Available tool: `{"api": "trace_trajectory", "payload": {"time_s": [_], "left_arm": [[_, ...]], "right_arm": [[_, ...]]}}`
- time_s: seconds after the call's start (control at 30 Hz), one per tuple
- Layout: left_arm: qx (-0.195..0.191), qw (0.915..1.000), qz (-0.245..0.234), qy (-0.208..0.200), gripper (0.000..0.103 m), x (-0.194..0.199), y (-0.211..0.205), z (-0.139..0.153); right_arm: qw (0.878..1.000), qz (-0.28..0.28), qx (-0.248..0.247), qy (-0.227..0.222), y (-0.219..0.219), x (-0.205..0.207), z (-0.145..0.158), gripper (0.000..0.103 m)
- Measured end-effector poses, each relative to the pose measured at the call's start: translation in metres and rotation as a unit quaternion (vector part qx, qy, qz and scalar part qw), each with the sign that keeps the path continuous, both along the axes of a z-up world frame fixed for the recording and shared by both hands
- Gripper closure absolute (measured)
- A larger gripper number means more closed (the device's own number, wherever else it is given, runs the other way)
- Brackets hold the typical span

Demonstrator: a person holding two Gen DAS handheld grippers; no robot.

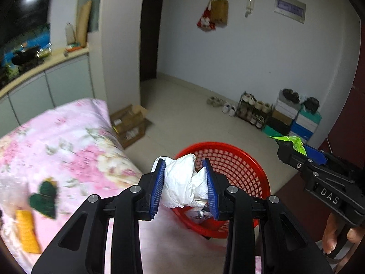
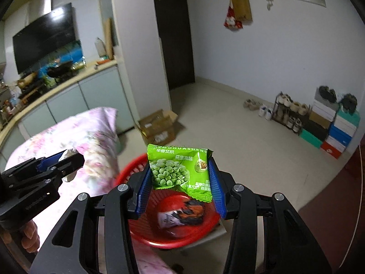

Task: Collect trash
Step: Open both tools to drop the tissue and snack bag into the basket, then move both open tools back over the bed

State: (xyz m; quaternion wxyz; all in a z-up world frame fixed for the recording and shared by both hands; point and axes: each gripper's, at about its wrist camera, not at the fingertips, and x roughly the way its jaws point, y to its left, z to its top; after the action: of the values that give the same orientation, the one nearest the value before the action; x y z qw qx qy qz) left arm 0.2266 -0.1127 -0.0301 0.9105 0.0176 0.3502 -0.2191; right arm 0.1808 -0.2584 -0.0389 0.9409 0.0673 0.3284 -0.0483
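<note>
The round red plastic mesh basket (image 2: 168,233) sits on the floor beside the floral-covered bed (image 1: 68,137). Left hand-held gripper (image 1: 186,183) clamps crumpled white paper (image 1: 182,182); right hand-held gripper (image 2: 180,186) clamps a green pea-snack packet (image 2: 180,169). Centre each over the basket before releasing.

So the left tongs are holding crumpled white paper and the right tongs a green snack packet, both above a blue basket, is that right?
Not quite: the basket is red, not blue, as the right wrist view shows clearly. The rest stands: the left tongs grip the crumpled white paper and the right tongs grip the green snack packet, both above that basket.
</note>
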Motion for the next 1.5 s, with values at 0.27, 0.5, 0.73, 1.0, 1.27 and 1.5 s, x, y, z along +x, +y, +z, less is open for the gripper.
{"api": "trace_trajectory", "payload": {"time_s": [0.27,0.5,0.73,1.0,1.27,1.5], "left_arm": [[0.018,0.9978,-0.032,0.056,0.069,0.025,-0.034,-0.042],[0.012,0.9972,-0.027,0.069,0.035,0.028,-0.037,-0.05],[-0.006,0.9986,-0.001,0.052,0.026,0.027,-0.014,-0.032],[-0.01,0.9993,0.036,-0.005,0.021,0.003,0.013,-0.002],[-0.013,0.9957,0.072,-0.057,0.015,-0.032,0.042,0.021],[-0.005,0.9897,0.106,-0.096,0.013,-0.066,0.068,0.035]], "right_arm": [[0.998,0.005,-0.019,0.055,-0.011,0.022,-0.038,0.059],[0.997,0.029,-0.018,0.073,-0.008,0.03,-0.056,0.039],[0.998,0.021,-0.004,0.066,-0.012,0.025,-0.053,0.035],[0.999,0.018,0.012,0.029,-0.009,0.005,-0.032,0.035],[0.998,0.047,0.022,-0.02,0.015,-0.018,-0.007,0.026],[0.995,0.083,0.021,-0.046,0.043,-0.033,0.01,0.024]]}}
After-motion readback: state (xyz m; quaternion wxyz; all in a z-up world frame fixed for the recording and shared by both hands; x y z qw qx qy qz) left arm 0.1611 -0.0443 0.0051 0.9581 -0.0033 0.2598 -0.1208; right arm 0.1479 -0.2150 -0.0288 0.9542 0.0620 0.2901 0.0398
